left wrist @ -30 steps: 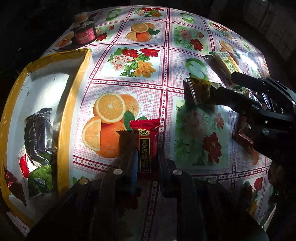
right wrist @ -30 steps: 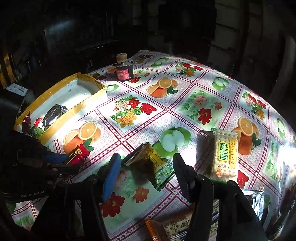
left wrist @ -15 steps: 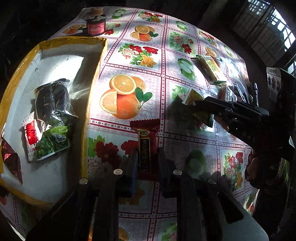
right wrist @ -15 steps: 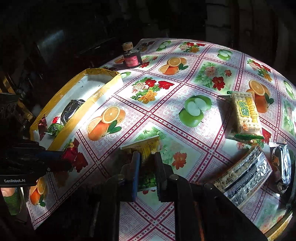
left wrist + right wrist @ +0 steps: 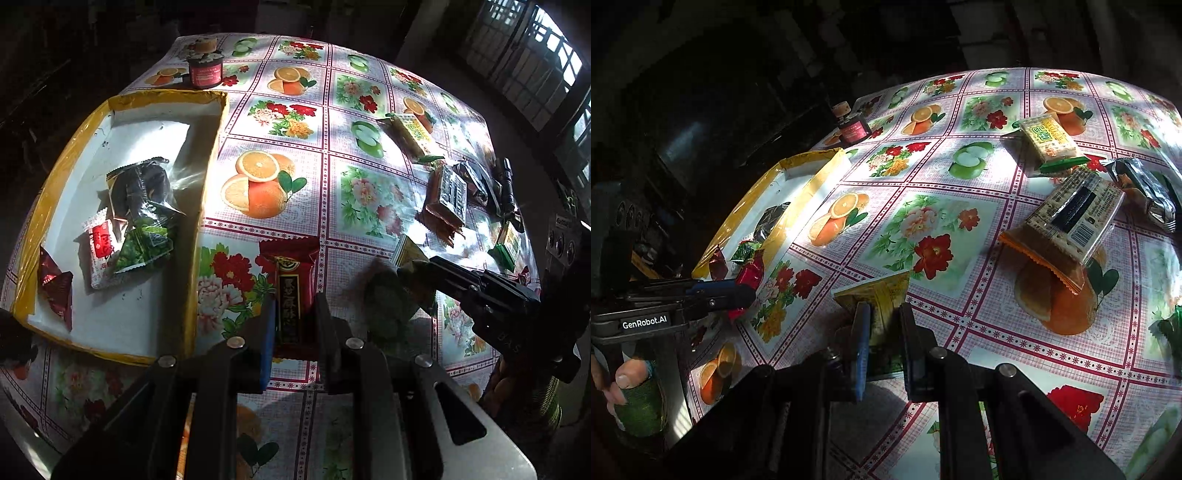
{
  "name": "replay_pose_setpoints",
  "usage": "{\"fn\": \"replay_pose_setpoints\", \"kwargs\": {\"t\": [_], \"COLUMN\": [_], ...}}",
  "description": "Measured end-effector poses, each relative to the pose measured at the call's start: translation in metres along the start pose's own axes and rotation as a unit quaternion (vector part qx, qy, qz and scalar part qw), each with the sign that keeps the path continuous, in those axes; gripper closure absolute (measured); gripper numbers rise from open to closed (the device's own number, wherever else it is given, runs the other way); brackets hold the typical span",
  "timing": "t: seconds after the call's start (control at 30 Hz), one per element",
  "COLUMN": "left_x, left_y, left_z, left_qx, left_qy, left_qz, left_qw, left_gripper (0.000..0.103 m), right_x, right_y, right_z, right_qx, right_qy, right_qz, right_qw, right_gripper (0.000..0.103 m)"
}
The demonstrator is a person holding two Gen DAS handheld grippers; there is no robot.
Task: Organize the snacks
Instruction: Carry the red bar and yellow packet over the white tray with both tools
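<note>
The left hand-held gripper point(image 5: 293, 310) clamps a red snack packet point(image 5: 291, 280) above the counter point(image 5: 369, 206). The right hand-held gripper point(image 5: 882, 317) pinches a yellow-green packet point(image 5: 882, 295), near the yellow-rimmed tray point(image 5: 207, 177).

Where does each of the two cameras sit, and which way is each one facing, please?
Left wrist: rides the left gripper, looking down along its fingers at the red snack it clamps and the yellow-rimmed tray; the right gripper enters from the right.
Right wrist: rides the right gripper, looking down at the yellow packet it clamps; the left gripper and a hand show at left.
Shared: tray, red jar, fruit-print tablecloth, both grippers.
</note>
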State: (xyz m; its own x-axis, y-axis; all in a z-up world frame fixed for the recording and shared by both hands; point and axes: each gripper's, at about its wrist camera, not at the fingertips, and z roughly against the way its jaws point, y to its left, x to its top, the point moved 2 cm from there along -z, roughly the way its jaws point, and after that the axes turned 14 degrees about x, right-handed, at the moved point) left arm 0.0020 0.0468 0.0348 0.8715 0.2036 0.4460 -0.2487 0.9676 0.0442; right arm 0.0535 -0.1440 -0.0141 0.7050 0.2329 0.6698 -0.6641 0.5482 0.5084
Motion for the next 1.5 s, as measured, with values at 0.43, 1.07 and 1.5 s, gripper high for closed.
{"fn": "replay_pose_setpoints", "kwargs": {"t": [0.43,1.07,1.5], "left_x": [-0.004,0.001,0.018], "left_y": [0.031,0.133,0.14], "left_z": [0.017,-0.002,-0.021], "left_qx": [0.053,0.1,0.101], "left_qy": [-0.037,-0.017,-0.012], "left_qz": [0.015,0.101,0.096], "left_qw": [0.9978,0.9897,0.9901], "left_gripper": [0.082,0.082,0.082], "right_x": [0.014,0.043,0.073], "right_y": [0.047,0.101,0.118], "right_z": [-0.001,-0.071,-0.135], "right_qx": [0.056,0.108,0.09], "right_qy": [-0.046,-0.025,-0.013], "right_qz": [0.014,0.046,0.066], "right_qw": [0.997,0.993,0.994], "right_gripper": [0.09,0.09,0.09]}}
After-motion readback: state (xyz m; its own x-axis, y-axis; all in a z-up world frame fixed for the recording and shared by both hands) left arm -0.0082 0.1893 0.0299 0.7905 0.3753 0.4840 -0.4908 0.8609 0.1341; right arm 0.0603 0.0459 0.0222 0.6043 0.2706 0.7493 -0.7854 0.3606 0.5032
